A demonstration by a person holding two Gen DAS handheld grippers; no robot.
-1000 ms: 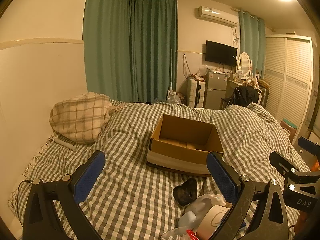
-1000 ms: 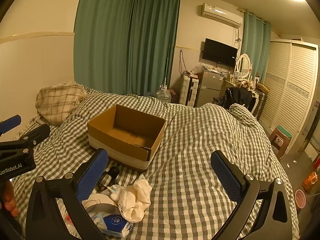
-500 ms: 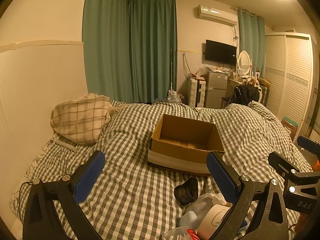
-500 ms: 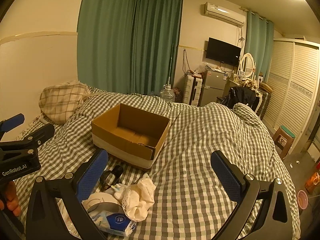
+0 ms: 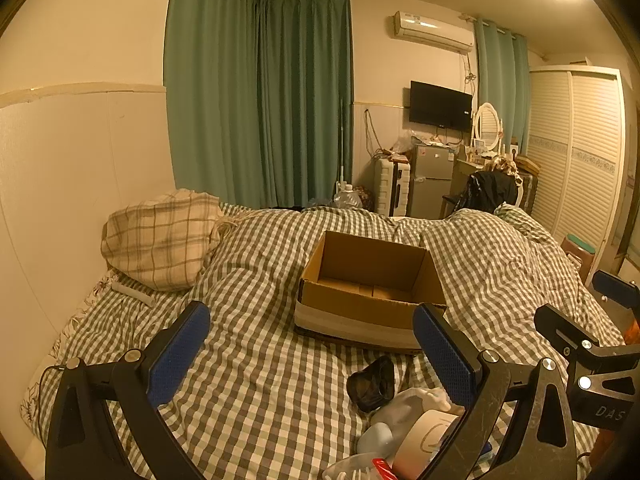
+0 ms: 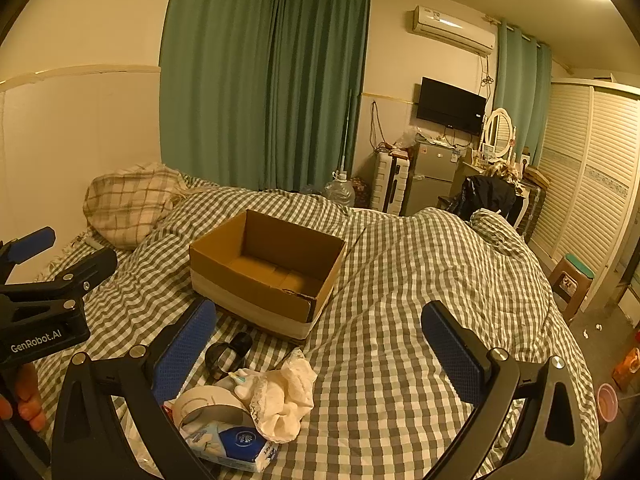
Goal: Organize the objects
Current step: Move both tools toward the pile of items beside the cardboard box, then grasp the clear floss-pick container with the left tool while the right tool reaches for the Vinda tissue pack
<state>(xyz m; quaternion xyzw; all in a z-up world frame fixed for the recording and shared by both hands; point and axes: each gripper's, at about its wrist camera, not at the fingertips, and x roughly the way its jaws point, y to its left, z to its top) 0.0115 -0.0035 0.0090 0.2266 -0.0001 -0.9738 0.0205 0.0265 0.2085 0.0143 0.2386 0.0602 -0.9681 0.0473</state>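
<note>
- A cardboard box (image 5: 370, 292) sits open-topped on the checked quilt (image 5: 256, 364); it serves as the landmark here, and nothing shows inside it but its bare floor.
- The left gripper (image 5: 310, 346) hovers on the near side of the box, above the quilt, jaws spread wide with nothing between the blue pads (image 5: 178, 354).
- The right gripper (image 6: 320, 344) hangs near the box's near right corner, jaws likewise wide and holding nothing.
- In the right wrist view the left gripper also shows well to the left of the box, with a hand (image 6: 20, 396) on its grip.
- The things to sort lie in a loose heap on the quilt just in front of the box, clear of both grippers.
- Nearest the box is a small dark item (image 6: 228, 354); what it is cannot be told.
- Nearer the camera than that lies a cream cloth (image 6: 286, 394), crumpled, touching a tape roll (image 6: 210, 406).
- A tissue pack (image 6: 236, 440) with a blue label lies under the roll's near edge, farthest from the box.
- A plaid pillow (image 5: 160, 236) rests left of the box, against the wall.
- Beyond the box hang green curtains (image 5: 260, 100); to its far right stand a small fridge (image 5: 430, 180) and a wall TV (image 5: 440, 106).
</note>
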